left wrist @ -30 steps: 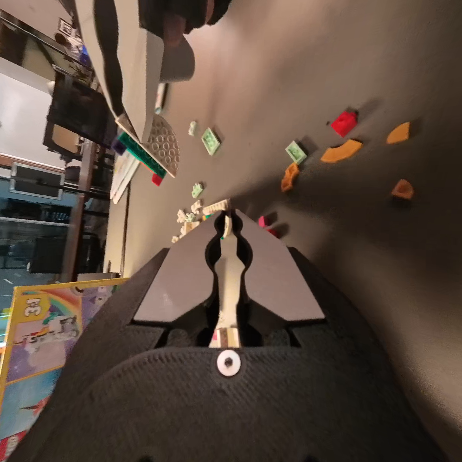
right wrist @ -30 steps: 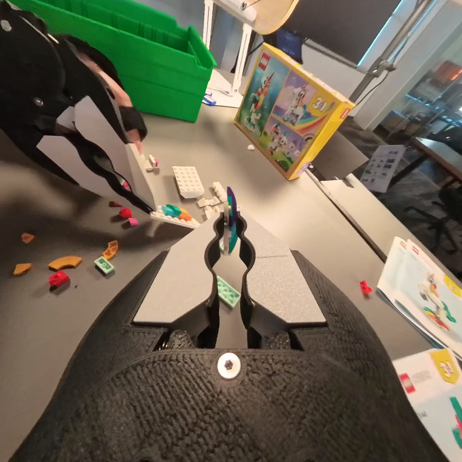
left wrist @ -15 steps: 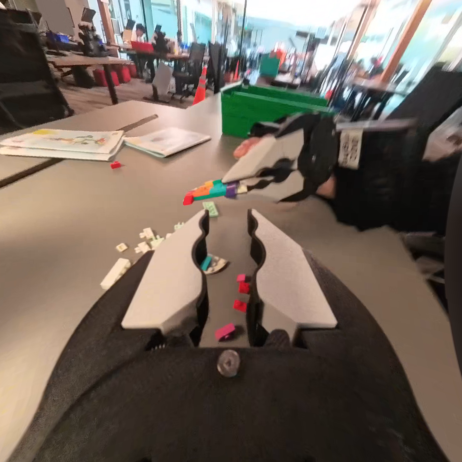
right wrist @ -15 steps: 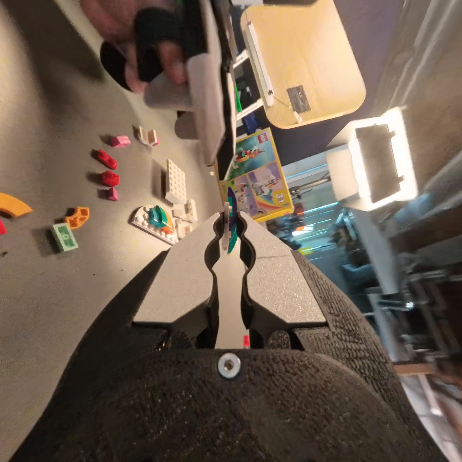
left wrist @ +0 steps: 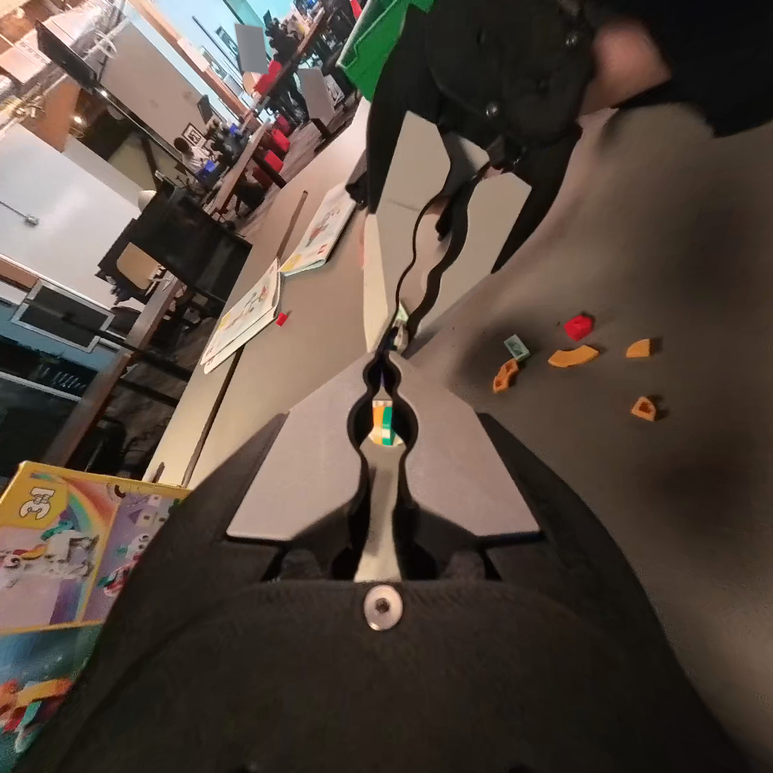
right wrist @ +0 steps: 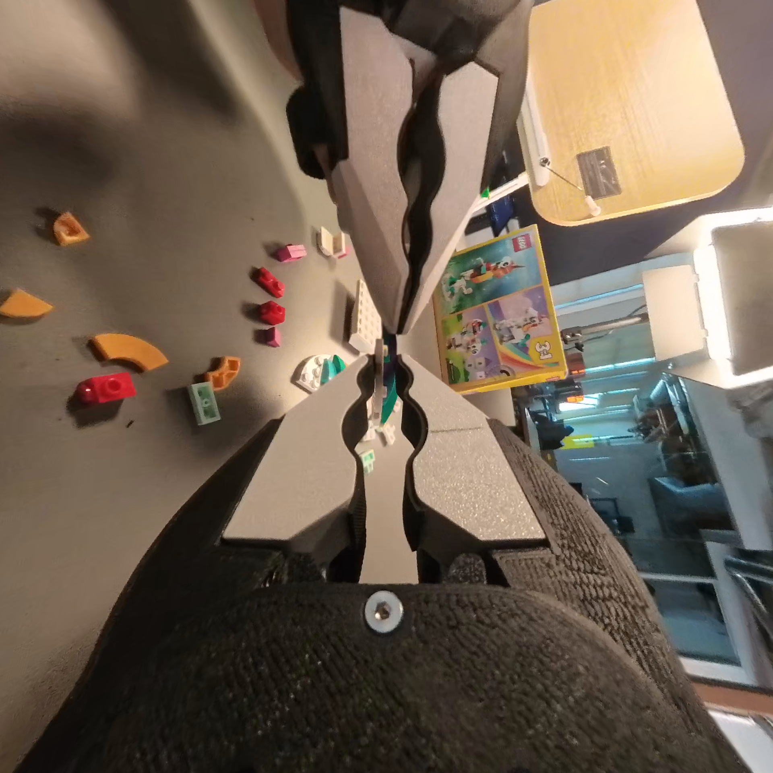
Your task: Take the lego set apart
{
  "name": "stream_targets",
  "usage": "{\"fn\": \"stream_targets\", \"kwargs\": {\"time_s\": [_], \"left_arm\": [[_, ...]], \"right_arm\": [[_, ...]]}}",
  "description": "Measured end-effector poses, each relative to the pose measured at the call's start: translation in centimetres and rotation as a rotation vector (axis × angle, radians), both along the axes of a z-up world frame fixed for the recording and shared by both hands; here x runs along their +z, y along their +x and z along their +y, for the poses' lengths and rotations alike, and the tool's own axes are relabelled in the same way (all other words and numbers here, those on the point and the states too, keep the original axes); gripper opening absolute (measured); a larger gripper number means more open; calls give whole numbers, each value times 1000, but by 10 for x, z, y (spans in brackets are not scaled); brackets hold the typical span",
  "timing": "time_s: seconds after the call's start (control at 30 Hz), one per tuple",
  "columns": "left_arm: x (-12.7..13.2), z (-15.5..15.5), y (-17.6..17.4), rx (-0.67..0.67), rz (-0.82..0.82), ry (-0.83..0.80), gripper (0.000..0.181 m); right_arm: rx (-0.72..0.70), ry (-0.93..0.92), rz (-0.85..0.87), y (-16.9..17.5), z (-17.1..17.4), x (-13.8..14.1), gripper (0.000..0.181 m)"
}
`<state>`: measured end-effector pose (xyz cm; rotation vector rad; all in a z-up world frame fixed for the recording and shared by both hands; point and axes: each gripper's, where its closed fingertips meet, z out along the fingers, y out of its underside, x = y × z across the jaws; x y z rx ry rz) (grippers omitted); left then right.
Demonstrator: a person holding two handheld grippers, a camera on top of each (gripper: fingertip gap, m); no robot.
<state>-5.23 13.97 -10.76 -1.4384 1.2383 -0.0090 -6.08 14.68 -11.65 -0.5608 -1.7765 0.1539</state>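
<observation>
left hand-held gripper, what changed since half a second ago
The left hand-held gripper was open and empty over the table; now it has closed tip to tip with the right hand-held gripper onto the small stacked lego piece. The right one kept its grip on it. Loose bricks and the yellow box lie where they were.

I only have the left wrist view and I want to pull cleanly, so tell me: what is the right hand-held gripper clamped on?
Observer: The right hand-held gripper is shut on a small stack, a white plate seen edge-on with teal and purple pieces.
Operator: Where does my left one meet it?
Observer: The left hand-held gripper pinches the stack's far end, tips facing the right one's.
Operator: Anything loose nearby?
Observer: A white studded plate and a half-round white plate lie on the table beside them.
</observation>
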Motion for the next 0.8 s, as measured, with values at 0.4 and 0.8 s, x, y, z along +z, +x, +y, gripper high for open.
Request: {"fn": "stream_targets", "kwargs": {"time_s": [0.4, 0.8], "left_arm": [[-13, 4, -2, 20, 85, 1, 5], [-15, 12, -15, 93, 93, -66, 5]], "right_arm": [[-1, -88, -37, 1, 0, -6, 8], [-68, 26, -65, -5, -1, -2, 3]]}}
